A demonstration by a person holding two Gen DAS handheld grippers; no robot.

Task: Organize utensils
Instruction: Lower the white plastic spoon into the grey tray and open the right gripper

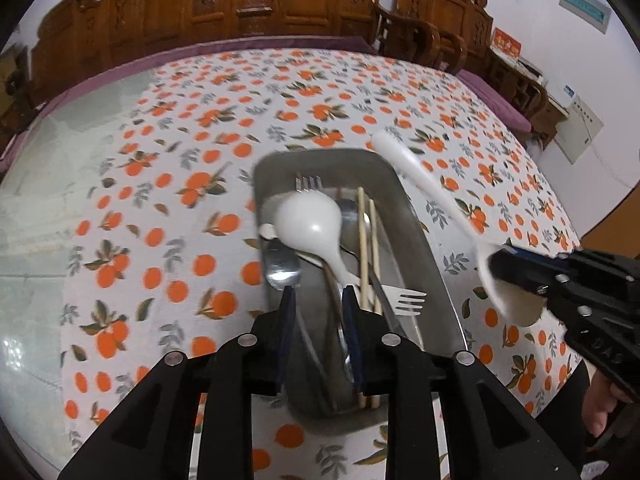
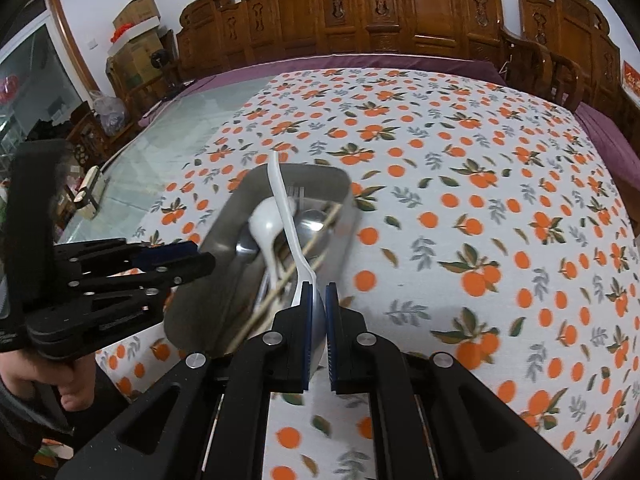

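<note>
A metal tray (image 1: 430, 248) (image 2: 188, 312) on the orange-print cloth holds a white spoon (image 1: 310, 216), metal spoons (image 1: 282, 266), forks, a white plastic fork (image 1: 408, 300) and a pair of chopsticks (image 1: 368, 240). My left gripper (image 1: 319, 292) (image 2: 204, 258) hangs over the tray's near end, jaws apart. A metal handle runs between them, but the pads do not press on it. My right gripper (image 1: 496, 264) (image 2: 318, 290) is right of the tray, shut on the bowl of a second white spoon (image 1: 420, 184) (image 2: 286, 208). Its long handle points up and away over the tray.
The tablecloth (image 2: 480, 200) covers most of a glass-topped table (image 1: 48, 184). Carved wooden benches (image 2: 360, 12) and chairs (image 1: 440, 40) line the far side. A person's hand (image 2: 24, 380) grips the left tool. Boxes (image 2: 136, 16) are stacked at the far left.
</note>
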